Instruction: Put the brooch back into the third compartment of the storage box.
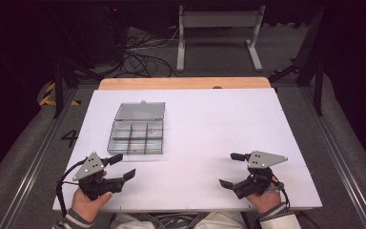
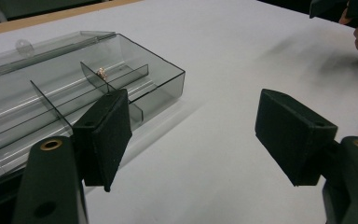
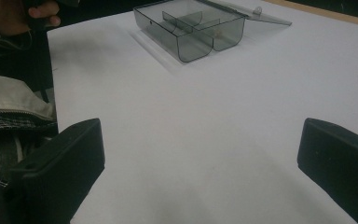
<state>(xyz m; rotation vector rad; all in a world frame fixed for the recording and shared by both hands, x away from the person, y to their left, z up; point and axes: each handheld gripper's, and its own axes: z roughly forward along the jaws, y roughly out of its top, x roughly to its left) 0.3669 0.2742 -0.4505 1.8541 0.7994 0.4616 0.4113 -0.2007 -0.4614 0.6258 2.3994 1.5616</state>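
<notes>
Two hand-held grippers hover over a white table with nothing between their jaws. Just ahead of the left gripper, beyond its jaw tips and a little to the outer side, a smoky clear plastic compartment box sits on the table, its lid folded back flat on the far side. From the left gripper view, the box lies past and beside the left-hand jaw, whose black pad overlaps the near corner of the box in the picture; whether pad and box touch cannot be told. Both jaws of this gripper stand wide apart, bare table showing between them.

One small pale, coppery object rests in a far compartment of the box, beyond the tip of that left-hand jaw; it is too small to identify. In the high view it shows as a speck in the back row, right-hand cell.

Well apart from the box, the right gripper points toward the left gripper, its jaws likewise spread wide and holding nothing. In the right gripper view the box stands far ahead, between the lines of the two jaws, with open table all the way to it. A hand grips the left gripper from below.
</notes>
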